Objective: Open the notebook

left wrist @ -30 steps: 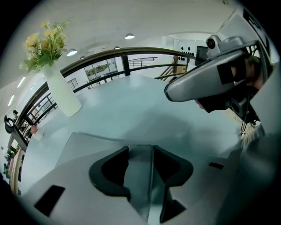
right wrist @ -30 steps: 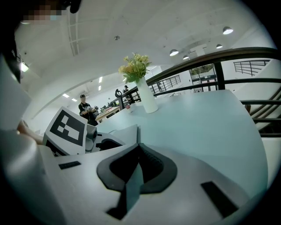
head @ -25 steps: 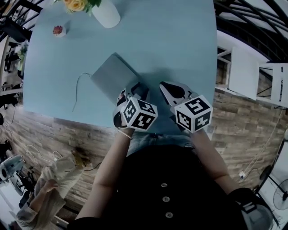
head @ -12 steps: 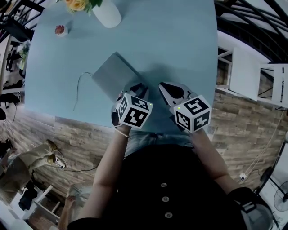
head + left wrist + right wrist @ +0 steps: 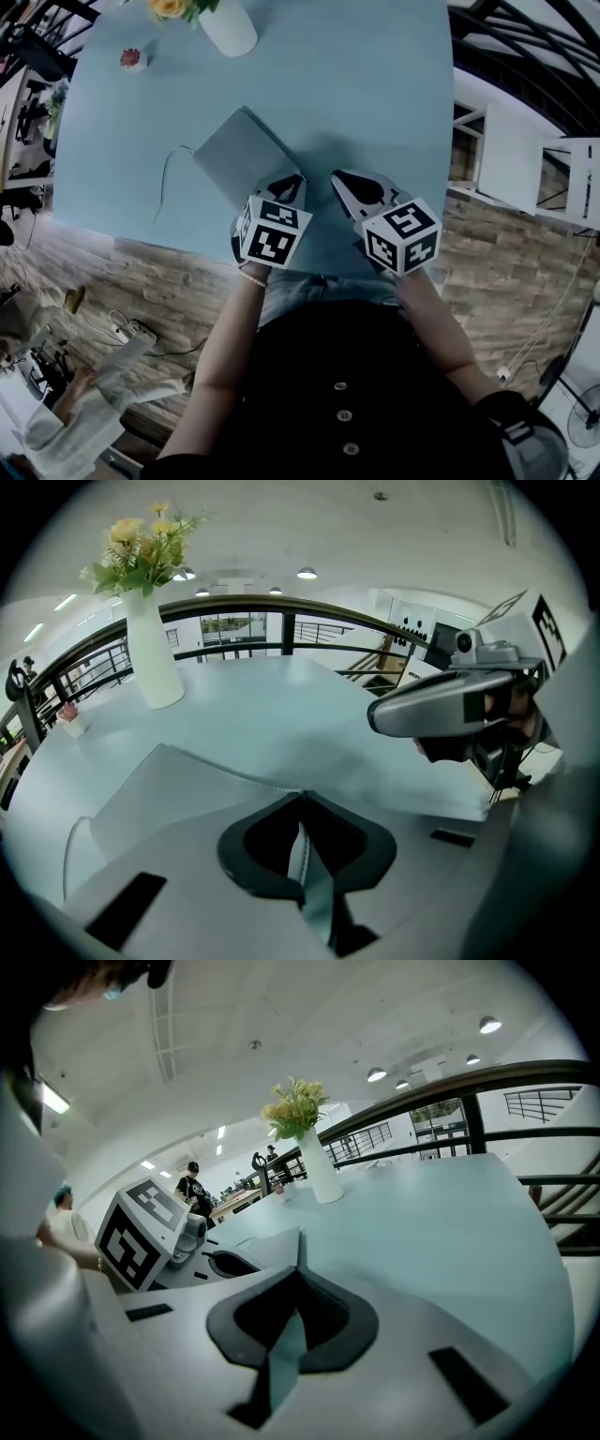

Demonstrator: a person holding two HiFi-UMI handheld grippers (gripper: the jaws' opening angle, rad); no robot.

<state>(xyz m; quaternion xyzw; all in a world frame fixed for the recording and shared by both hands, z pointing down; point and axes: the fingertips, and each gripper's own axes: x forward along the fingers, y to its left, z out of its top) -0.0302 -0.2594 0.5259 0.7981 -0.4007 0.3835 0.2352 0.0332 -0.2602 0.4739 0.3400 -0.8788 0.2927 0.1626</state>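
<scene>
A grey notebook [image 5: 239, 150] lies closed on the light blue table [image 5: 375, 94], set at a slant. My left gripper [image 5: 292, 180] is at its near right corner. In the left gripper view the jaws are closing, and the tips of the left gripper [image 5: 301, 796] meet on the notebook's [image 5: 178, 789] stitched edge, with a thin pale strip of that edge between them. My right gripper [image 5: 339, 178] hovers just right of the notebook, shut and holding nothing. The right gripper view shows the right gripper [image 5: 298, 1269] with tips together and the notebook [image 5: 267, 1246] beyond them.
A white vase [image 5: 230, 23] of flowers stands at the far edge, a small pot [image 5: 131, 59] to its left. A thin cord [image 5: 164, 183] curls beside the notebook's left side. The table's near edge runs just under both grippers. A railing borders the far side.
The left gripper rolled a little and its jaws came together at the notebook's corner. The right gripper kept still. A person on the floor below, at lower left, moved.
</scene>
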